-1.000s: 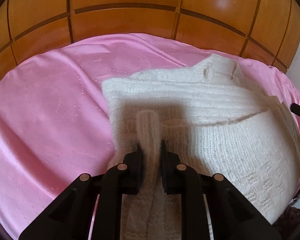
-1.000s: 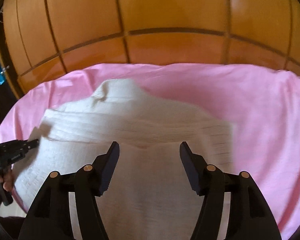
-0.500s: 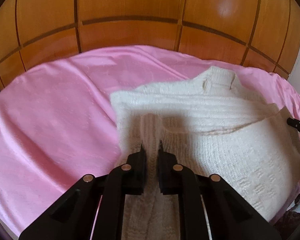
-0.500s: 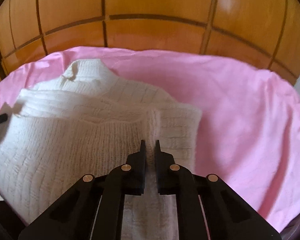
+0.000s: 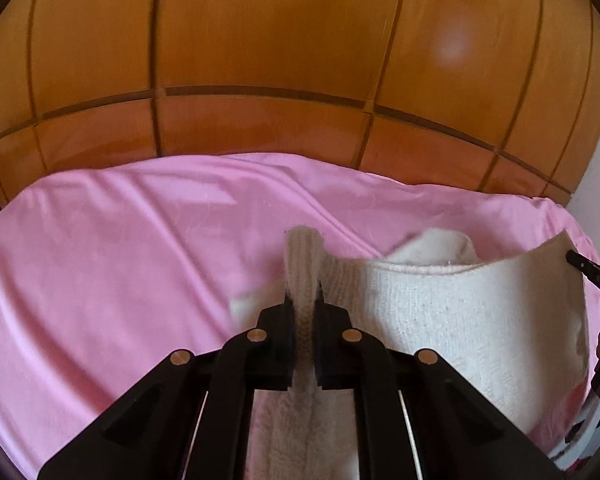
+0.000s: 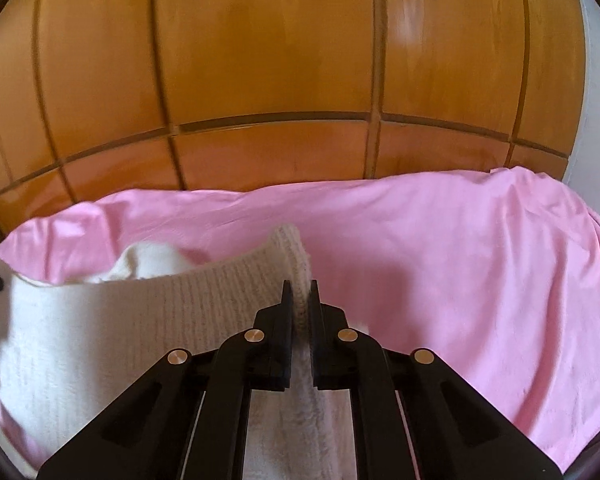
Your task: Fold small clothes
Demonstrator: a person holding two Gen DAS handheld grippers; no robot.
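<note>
garment: cream knit sweater (image 5: 460,312), small, on the pink sheet (image 5: 100,260) w/ wood panelling (image 5: 260,60) behind the far edge. Near hem is off the sheet, hanging as a curved band betw. the 2 tools; far part w/ collar lies bunched on the sheet behind it.
left gripper (image 5: 303,292): nearly closed, pads pinching a narrow ribbed strip of the knit; fabric sticks up past the tips.
right gripper (image 6: 299,290): jaws have just snapped in from wide; now clamped on the other hem corner, ribbed edge poking above the tips. Its tip shows at the right edge of left wrist view, a bit of the person's hand below it.
feel (my read): light, v. soft, floppy, stretchy. Fuzzy yarn grips pads well, so slip unlikely; snagging or pulling loops more likely than dropping. Sags in the middle when held only at 2 pts.
where to hold: hem corners, as now; ribbing is thicker, takes a pinch w/o distorting. Keep both corners level + apart so the band stays taut.
step (guess): carrying the hem toward the collar for a half fold.
risk: uneven lift → skewed fold; dragging the sheet along.
</note>
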